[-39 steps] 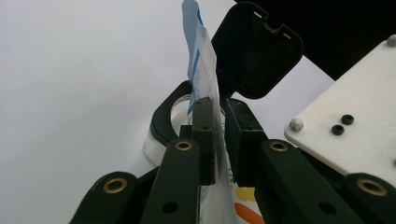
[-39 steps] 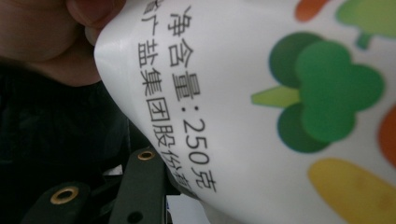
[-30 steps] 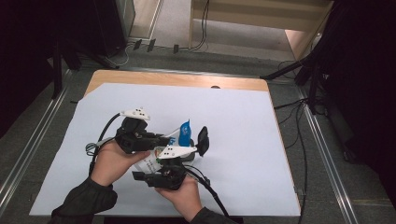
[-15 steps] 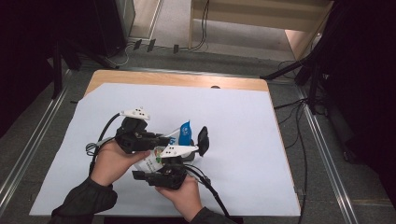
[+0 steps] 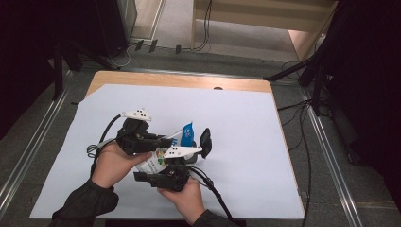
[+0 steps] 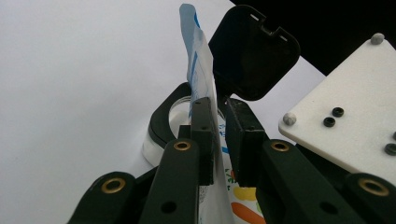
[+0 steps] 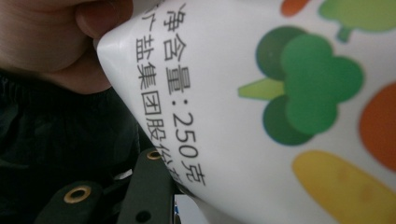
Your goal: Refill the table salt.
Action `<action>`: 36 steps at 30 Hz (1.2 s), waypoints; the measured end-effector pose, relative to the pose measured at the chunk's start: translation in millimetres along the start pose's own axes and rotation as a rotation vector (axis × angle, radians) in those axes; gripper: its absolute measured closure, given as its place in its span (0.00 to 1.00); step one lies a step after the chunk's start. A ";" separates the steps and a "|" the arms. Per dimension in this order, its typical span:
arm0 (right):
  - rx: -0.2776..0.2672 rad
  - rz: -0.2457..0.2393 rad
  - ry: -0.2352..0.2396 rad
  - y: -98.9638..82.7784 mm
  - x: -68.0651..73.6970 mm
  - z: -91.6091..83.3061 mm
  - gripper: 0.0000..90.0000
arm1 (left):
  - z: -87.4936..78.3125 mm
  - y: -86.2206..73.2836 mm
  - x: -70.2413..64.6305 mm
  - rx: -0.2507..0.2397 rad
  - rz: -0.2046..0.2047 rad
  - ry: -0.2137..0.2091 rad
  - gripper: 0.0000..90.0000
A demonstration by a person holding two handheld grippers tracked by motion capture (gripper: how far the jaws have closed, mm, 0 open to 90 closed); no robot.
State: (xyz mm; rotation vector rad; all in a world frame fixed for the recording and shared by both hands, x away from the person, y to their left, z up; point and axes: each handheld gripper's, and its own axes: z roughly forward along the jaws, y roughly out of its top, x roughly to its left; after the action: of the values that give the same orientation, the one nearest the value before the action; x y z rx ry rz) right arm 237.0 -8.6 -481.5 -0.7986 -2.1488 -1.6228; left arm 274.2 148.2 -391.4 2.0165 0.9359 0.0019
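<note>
A white bag (image 5: 188,133) with a blue top and printed vegetables hangs over a clear jar (image 5: 193,160) whose black flip lid (image 5: 205,142) stands open. My left gripper (image 5: 177,141) is shut on the bag's upper part. In the left gripper view both pads pinch the bag (image 6: 196,60) just above the jar's mouth (image 6: 180,105), with the lid (image 6: 252,51) behind. My right gripper (image 5: 187,165) reaches in from below with the jar between its jaws. The bag's printed side (image 7: 261,93) hangs close in front of the right gripper view, with one black jaw below it.
A large white paper sheet (image 5: 246,123) covers the wooden table (image 5: 179,80). Black cables trail from both grippers toward the front edge. Metal rails run along both sides of the table. A hand (image 7: 60,37) shows behind the bag.
</note>
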 end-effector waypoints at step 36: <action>0.005 -0.033 -0.021 4.1 -1.1 -3.1 0.77 | 1.1 3.7 -2.7 -0.023 0.023 0.000 0.92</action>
State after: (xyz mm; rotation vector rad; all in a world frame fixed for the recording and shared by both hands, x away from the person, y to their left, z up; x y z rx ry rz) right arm 240.2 -11.0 -478.1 -0.7863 -2.1909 -1.6318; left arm 274.9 144.6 -388.5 2.0064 0.9083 0.0252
